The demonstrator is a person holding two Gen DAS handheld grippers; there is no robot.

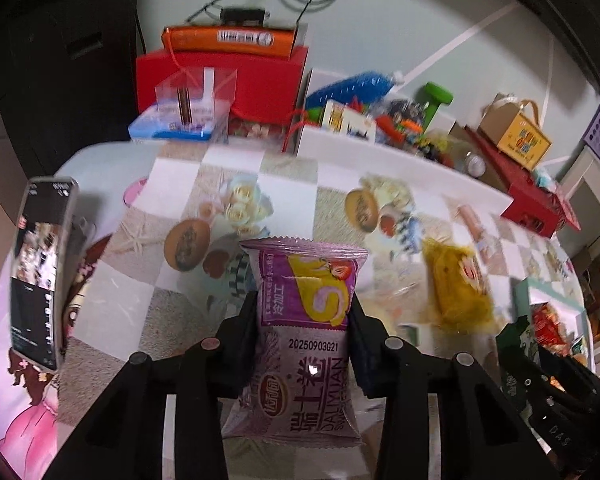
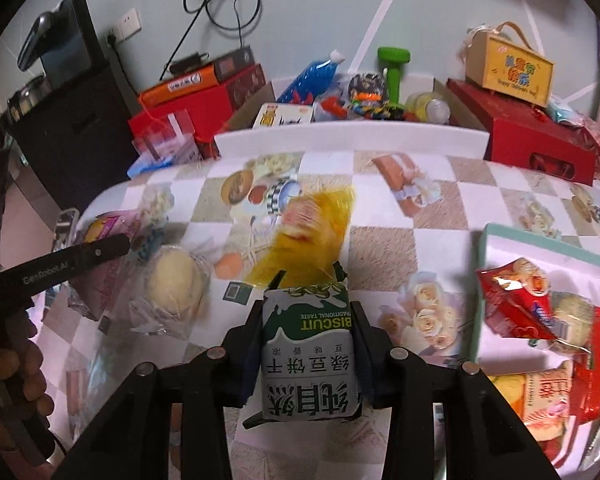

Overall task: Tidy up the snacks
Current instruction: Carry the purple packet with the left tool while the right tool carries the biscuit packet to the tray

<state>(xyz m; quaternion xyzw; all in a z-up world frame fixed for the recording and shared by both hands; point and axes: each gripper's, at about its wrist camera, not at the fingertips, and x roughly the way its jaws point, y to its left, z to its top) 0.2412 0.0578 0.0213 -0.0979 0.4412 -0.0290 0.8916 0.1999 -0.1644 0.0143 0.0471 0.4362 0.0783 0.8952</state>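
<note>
Yellow packet (image 1: pixel 458 284) is motion-blurred. Left gripper (image 1: pixel 304 312), angled downward, clamps the purple roll packet (image 1: pixel 304 320); right gripper (image 2: pixel 306 320) clamps the green biscuit pack (image 2: pixel 308 344).

Both grippers are matte black: the left gripper (image 1: pixel 303 320) and right gripper (image 2: pixel 306 320) each show 2 flat fingers, angular struts and 4 round silver pins. At 9 o'clock in the right view, a black bar reads "GenRobot.AI".
</note>
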